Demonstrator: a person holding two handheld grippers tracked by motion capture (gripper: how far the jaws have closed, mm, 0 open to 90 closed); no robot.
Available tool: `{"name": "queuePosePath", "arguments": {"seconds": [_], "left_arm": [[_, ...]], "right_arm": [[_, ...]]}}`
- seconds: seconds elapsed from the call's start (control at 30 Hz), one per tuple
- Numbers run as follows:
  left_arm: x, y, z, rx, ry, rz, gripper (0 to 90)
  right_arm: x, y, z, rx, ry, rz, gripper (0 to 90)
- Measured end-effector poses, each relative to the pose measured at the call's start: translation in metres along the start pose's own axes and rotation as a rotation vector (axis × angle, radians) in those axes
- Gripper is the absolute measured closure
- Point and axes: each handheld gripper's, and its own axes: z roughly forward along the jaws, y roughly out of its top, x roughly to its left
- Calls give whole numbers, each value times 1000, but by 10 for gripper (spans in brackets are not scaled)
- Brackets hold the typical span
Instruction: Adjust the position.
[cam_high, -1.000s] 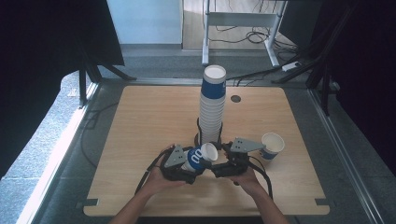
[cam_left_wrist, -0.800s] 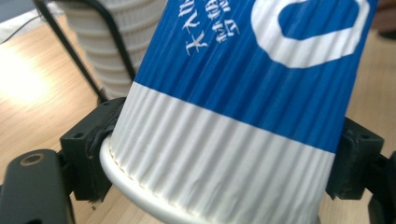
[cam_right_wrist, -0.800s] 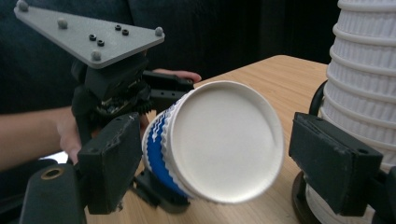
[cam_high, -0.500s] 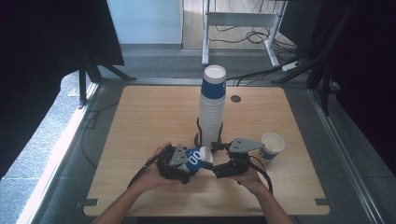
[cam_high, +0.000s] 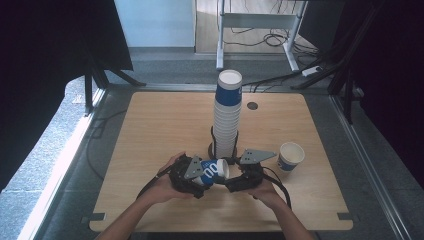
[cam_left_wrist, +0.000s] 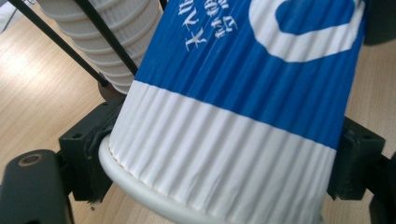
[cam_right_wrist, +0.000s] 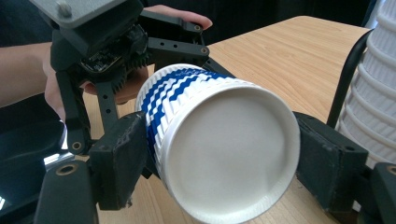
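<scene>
In the high view, a blue-and-white paper cup (cam_high: 212, 171) lies sideways above the desk (cam_high: 165, 125) between the left tool (cam_high: 200, 176) and the right tool (cam_high: 231, 181), before the cup stack (cam_high: 227, 115).

In the left gripper view, both jaws press the cup's ribbed wall near its rim.

In the right gripper view, the jaws have just been closing and now touch its base end on both sides.

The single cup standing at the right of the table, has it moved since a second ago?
No. The lone cup stands at the same spot right of the tall stack.
</scene>
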Motion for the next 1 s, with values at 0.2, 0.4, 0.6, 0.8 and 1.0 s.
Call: {"name": "queuePosePath", "arguments": {"seconds": [0.2,0.4,0.6,0.8,1.0], "left_arm": [[2,-1,-1,-16,-15,-9,131],[1,-2,-1,-17,-18,8,135],[2,-1,-2,-45,-39,-1,136],[2,0,-2,-55,-46,9,135],[3,0,-3,-60,-53,10,133]], "right_arm": [[-1,1,-4,-42,30,14,286],[-4,0,-5,-44,54,38,277],[-6,-3,-3,-12,55,46,242],[-6,-5,1,8,66,46,224],[-11,-5,-2,-25,108,74,259]]}}
